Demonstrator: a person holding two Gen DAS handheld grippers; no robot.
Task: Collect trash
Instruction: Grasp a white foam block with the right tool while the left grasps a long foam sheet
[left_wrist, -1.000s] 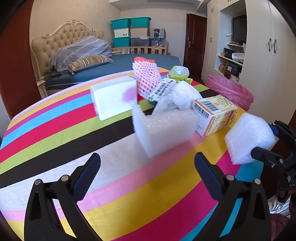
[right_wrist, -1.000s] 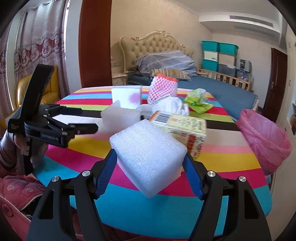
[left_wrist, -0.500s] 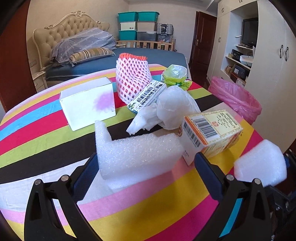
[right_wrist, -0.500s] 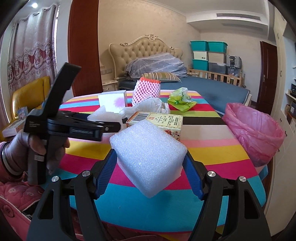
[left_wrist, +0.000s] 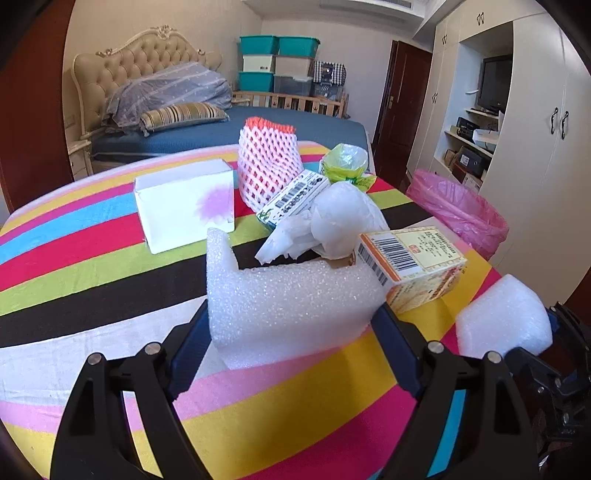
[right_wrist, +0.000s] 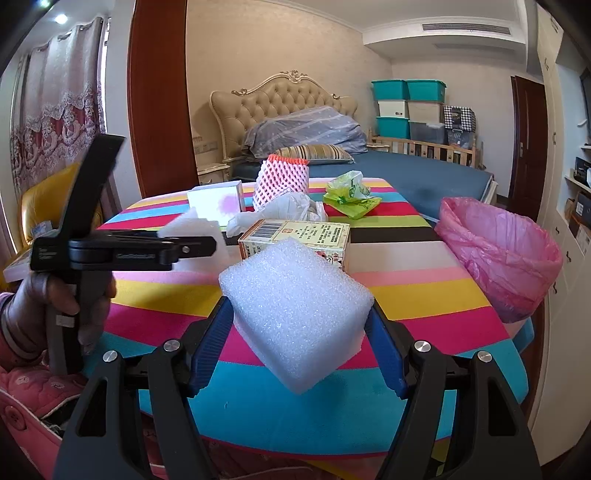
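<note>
A white L-shaped foam piece (left_wrist: 288, 299) lies on the striped table (left_wrist: 92, 266). My left gripper (left_wrist: 291, 310) straddles it, jaws closing, and both blue pads touch its ends. In the right wrist view a gloved hand (right_wrist: 51, 295) holds the left gripper (right_wrist: 184, 249) at the left of the table. My right gripper (right_wrist: 299, 306) is shut on a white foam block (right_wrist: 295, 314), held above the table's near edge. That foam block (left_wrist: 504, 319) also shows at the right of the left wrist view. A bin lined with a pink bag (right_wrist: 498, 251) stands by the table's right side.
More trash sits mid-table: a yellow barcode carton (left_wrist: 413, 262), crumpled white plastic (left_wrist: 332, 225), a white box (left_wrist: 184, 206), pink foam netting (left_wrist: 266, 166), a green bag (left_wrist: 345, 162). A bed (right_wrist: 406, 166) lies behind, wardrobes (left_wrist: 535, 147) to the right.
My left gripper moved forward over the table to the L-shaped foam and narrowed its jaws onto it. My right gripper kept its hold on the foam block and swung a little towards the bin.
</note>
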